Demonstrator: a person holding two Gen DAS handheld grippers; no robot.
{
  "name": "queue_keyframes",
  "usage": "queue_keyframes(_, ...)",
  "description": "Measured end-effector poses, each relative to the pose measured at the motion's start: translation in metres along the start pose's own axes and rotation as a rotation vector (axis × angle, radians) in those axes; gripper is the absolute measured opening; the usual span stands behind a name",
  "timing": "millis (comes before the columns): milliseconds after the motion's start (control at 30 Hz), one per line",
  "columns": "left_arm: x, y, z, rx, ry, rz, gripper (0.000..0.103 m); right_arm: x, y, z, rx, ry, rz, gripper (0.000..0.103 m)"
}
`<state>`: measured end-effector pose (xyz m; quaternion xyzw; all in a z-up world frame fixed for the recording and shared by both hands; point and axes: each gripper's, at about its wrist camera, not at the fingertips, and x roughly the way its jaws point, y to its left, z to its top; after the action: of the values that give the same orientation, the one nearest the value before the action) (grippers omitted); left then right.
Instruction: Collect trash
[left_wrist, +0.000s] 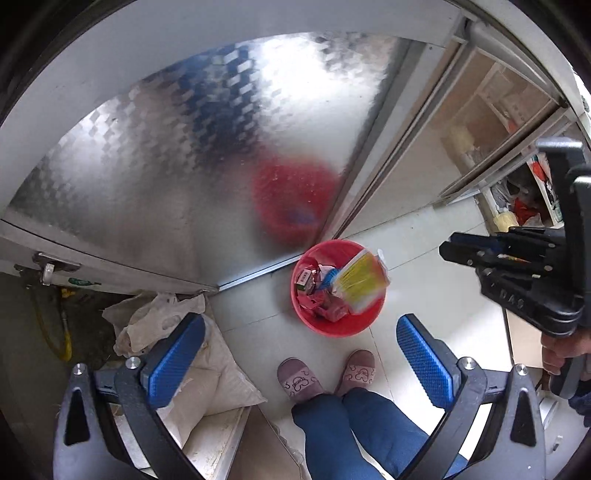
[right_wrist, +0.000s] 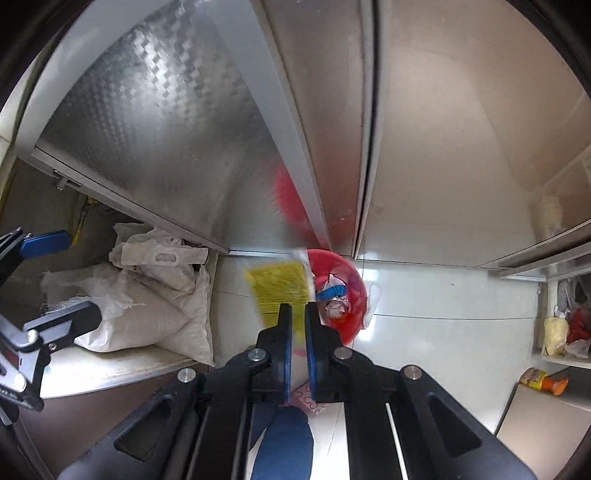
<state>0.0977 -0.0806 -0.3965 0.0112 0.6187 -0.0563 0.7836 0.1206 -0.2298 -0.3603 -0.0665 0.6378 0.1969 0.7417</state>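
A red bin (left_wrist: 338, 325) stands on the pale floor against a metal cabinet, holding red wrappers and a blue item. A yellow packet (left_wrist: 360, 282) lies over its rim in the left wrist view; it is motion-blurred in the right wrist view (right_wrist: 280, 288), just beyond my right fingertips and beside the bin (right_wrist: 354, 295). My left gripper (left_wrist: 301, 350) is open and empty, high above the bin. My right gripper (right_wrist: 298, 314) has its jaws nearly together with nothing clearly between them; it also shows in the left wrist view (left_wrist: 447, 251).
White sacks (right_wrist: 147, 310) lie in an open cabinet at the left. The person's slippers (left_wrist: 325, 373) stand near the bin. Shelves with bags (right_wrist: 565, 328) and an orange bottle (right_wrist: 543, 380) are at the right. A patterned metal door (left_wrist: 166, 166) hangs open.
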Motion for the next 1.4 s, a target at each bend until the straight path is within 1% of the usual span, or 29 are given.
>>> queue_keyframes(33,-0.001,0.001,0.000,0.000,0.002,0.004,0.103,0.000,-0.004,-0.002,0.003,0.005,-0.014,0.020)
queue_keyframes(67,-0.002,0.001,0.001,0.002,-0.001,0.007,0.103,0.000,-0.005,-0.003,0.014,0.014,-0.005,0.030)
queue_keyframes(100,-0.005,0.001,0.001,0.004,-0.005,0.006,0.103,-0.001,-0.005,-0.002,0.025,0.020,0.004,0.035)
queue_keyframes(167,-0.009,0.003,0.002,0.003,-0.005,-0.002,0.103,-0.009,-0.001,-0.003,0.017,0.014,-0.005,0.036)
queue_keyframes(200,-0.013,0.004,0.003,0.003,-0.003,-0.003,0.103,-0.017,0.002,-0.002,0.009,0.010,-0.007,0.045)
queue_keyframes(233,-0.016,0.005,0.004,0.003,0.001,-0.004,0.103,-0.025,0.004,-0.002,0.006,0.004,-0.002,0.050)
queue_keyframes(267,-0.022,0.006,0.005,0.001,0.005,-0.006,0.103,-0.035,0.006,-0.002,0.007,-0.006,0.003,0.061)
queue_keyframes(300,-0.028,0.007,0.007,-0.002,0.001,-0.007,0.103,-0.044,0.007,0.001,0.007,-0.016,0.008,0.067)
queue_keyframes(433,-0.062,0.011,0.009,-0.001,-0.029,-0.022,0.103,-0.085,0.016,0.007,0.035,-0.056,0.009,0.078)
queue_keyframes(500,-0.082,0.013,0.011,0.010,-0.045,-0.025,0.103,-0.109,0.017,0.010,0.053,-0.081,0.013,0.092)
queue_keyframes(533,-0.092,0.013,0.012,0.015,-0.056,-0.025,0.103,-0.124,0.019,0.011,0.060,-0.103,0.015,0.095)
queue_keyframes(567,-0.101,0.013,0.013,0.018,-0.066,-0.024,0.103,-0.139,0.021,0.012,0.068,-0.126,0.009,0.102)
queue_keyframes(733,-0.155,0.013,0.018,0.020,-0.141,-0.037,0.103,-0.194,0.039,0.014,0.091,-0.199,-0.018,0.103)
queue_keyframes(833,-0.187,0.008,0.021,0.021,-0.191,-0.024,0.103,-0.225,0.047,0.017,0.085,-0.237,-0.038,0.103)
queue_keyframes(933,-0.220,0.000,0.023,0.012,-0.247,-0.029,0.103,-0.259,0.052,0.017,0.076,-0.282,-0.033,0.103)
queue_keyframes(1067,-0.264,-0.015,0.023,-0.016,-0.318,-0.007,0.103,-0.291,0.055,0.016,0.037,-0.325,-0.052,0.103)
queue_keyframes(1100,-0.273,-0.020,0.023,-0.021,-0.332,0.000,0.103,-0.292,0.056,0.014,0.030,-0.338,-0.056,0.103)
queue_keyframes(1267,-0.315,-0.051,0.001,-0.007,-0.391,0.032,0.103,-0.335,0.055,-0.003,-0.004,-0.400,-0.100,0.103)
queue_keyframes(1400,-0.338,-0.071,-0.015,-0.015,-0.404,0.061,0.103,-0.355,0.060,-0.023,-0.032,-0.429,-0.128,0.103)
